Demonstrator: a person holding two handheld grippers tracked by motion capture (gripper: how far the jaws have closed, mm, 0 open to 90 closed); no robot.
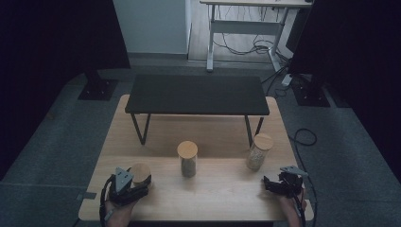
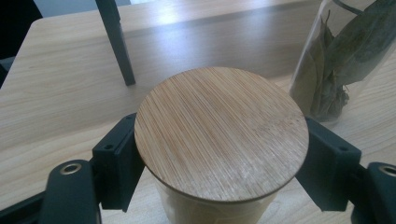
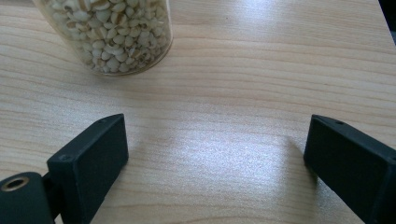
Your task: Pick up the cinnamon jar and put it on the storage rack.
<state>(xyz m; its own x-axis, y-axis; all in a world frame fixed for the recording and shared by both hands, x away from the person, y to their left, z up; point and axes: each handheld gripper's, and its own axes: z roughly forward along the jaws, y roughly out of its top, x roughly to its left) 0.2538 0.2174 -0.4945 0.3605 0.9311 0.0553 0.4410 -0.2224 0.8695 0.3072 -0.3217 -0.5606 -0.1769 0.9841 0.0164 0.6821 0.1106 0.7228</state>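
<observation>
High view: near the tabletop's front left corner, the left gripper (image 1: 135,184) clamps the jar (image 2: 219,140) under its lid, probably for lifting. Right gripper (image 1: 274,184) waits with jaws apart at the front right corner.

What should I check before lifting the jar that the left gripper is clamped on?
1. Grip: the left gripper has both jaws pressed on the near jar just under its bamboo lid: ok.
2. Lid seated flat on that jar: ok.
3. Room beside it: the bay leaf jar stands close on one side, apart from the lid: ok, but tight.
4. Right gripper: jaws open over bare wooden table, holding nothing: ok.
5. Jar of pale grains stands apart from the right jaws: ok.
6. Whether the lid is fastened to the glass: cannot tell.
</observation>
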